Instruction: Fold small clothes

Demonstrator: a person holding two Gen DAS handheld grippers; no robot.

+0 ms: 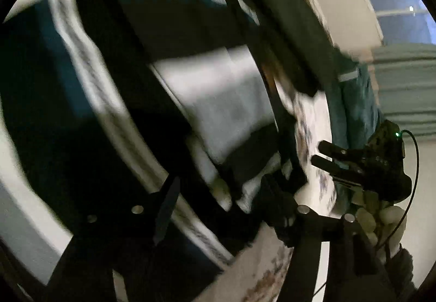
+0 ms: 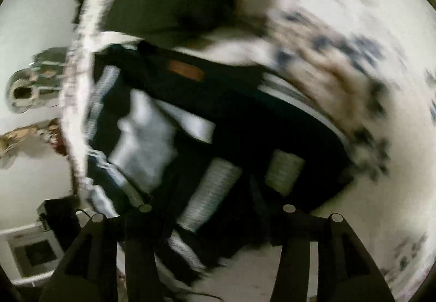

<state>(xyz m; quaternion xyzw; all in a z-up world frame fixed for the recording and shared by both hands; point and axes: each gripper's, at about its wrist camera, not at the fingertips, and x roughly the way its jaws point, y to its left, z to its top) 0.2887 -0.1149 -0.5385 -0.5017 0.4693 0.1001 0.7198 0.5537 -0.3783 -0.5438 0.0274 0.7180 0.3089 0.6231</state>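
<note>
My view is blurred. Dark folded garments with grey and white panels (image 2: 152,135) crowd the white patterned bedsheet (image 2: 340,29) ahead; bare sheet lies open to the right. The right gripper (image 1: 327,157) occupies the sheet's edge.

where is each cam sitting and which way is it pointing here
Left wrist: sits on the left tool, looks along its fingers at the dark white-striped garment; right tool and gloved hand show at right.
Right wrist: sits on the right tool, looks down at the garment.
Shared: garment, patterned white bedsheet; both blurred.
</note>
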